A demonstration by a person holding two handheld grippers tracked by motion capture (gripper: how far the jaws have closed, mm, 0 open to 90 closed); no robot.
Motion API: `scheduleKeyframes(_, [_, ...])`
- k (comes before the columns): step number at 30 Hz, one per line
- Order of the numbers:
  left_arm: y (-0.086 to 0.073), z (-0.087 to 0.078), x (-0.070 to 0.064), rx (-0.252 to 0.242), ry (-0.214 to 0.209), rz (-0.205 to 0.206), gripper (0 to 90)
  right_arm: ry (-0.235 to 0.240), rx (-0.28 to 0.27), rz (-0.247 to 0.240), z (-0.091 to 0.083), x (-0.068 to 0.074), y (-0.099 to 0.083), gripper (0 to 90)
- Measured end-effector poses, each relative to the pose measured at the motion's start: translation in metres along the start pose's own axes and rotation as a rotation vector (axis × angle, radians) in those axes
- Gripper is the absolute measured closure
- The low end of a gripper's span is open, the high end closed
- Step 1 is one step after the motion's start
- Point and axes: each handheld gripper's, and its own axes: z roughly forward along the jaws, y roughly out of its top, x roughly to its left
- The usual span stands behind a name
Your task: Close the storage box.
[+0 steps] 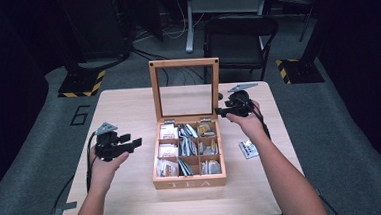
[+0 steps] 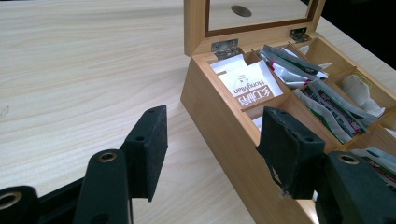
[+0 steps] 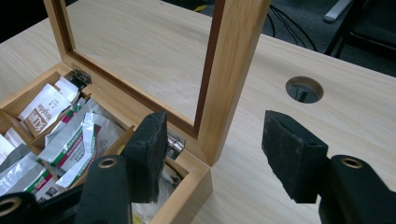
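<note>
One wooden tea box [image 1: 189, 181] with a glass-paned lid, divided into nine compartments. One loose silver tea sachet [image 1: 248, 149] right of the box. Two black two-jaw grippers: left gripper [image 1: 133, 142], right gripper [image 1: 220, 111].

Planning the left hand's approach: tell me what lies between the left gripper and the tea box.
Nothing: bare tabletop separates the left gripper from the tea box, seen in the high view.

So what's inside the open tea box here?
The tea box has nine compartments, all holding tea sachets: white paper ones in the left column, silver foil ones in the middle. What lies beneath the top sachets is covered. Both tongs are open, holding nothing.
</note>
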Motion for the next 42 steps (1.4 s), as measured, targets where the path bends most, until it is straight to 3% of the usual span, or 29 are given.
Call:
scheduleKeyframes(6, [-0.001, 0.001, 0.001, 0.005, -0.001, 0.004, 41.9, -0.007, 0.010, -0.026, 0.017, -0.002, 0.002, 41.8])
scheduleKeyframes(16, [-0.002, 0.002, 0.002, 0.005, 0.003, -0.002, 41.9, 0.020, -0.003, -0.006, 0.033, -0.007, 0.001, 42.9])
scheduleKeyframes(18, [-0.002, 0.002, 0.002, 0.006, 0.002, -0.004, 41.9, 0.027, -0.010, 0.008, 0.034, -0.007, 0.001, 45.4])
scheduleKeyframes(20, [-0.002, 0.002, 0.002, 0.008, 0.001, -0.006, 41.9, 0.047, -0.010, 0.004, 0.035, -0.008, 0.002, 53.5])
scheduleKeyframes(21, [-0.002, 0.002, 0.003, 0.008, 0.001, -0.006, 41.9, 0.064, 0.002, 0.013, 0.035, -0.008, 0.002, 54.1])
scheduleKeyframes(26, [-0.003, 0.002, 0.002, 0.008, 0.002, -0.008, 41.9, 0.054, 0.004, -0.005, 0.034, -0.009, 0.004, 58.4])
scheduleKeyframes(34, [-0.002, 0.004, 0.003, 0.013, -0.002, -0.005, 42.0, 0.041, -0.006, -0.028, 0.022, -0.009, 0.025, 58.6])
scheduleKeyframes(42, [-0.003, 0.006, 0.002, 0.012, 0.000, -0.004, 42.0, 0.052, -0.028, -0.010, 0.015, -0.012, 0.035, 61.7])
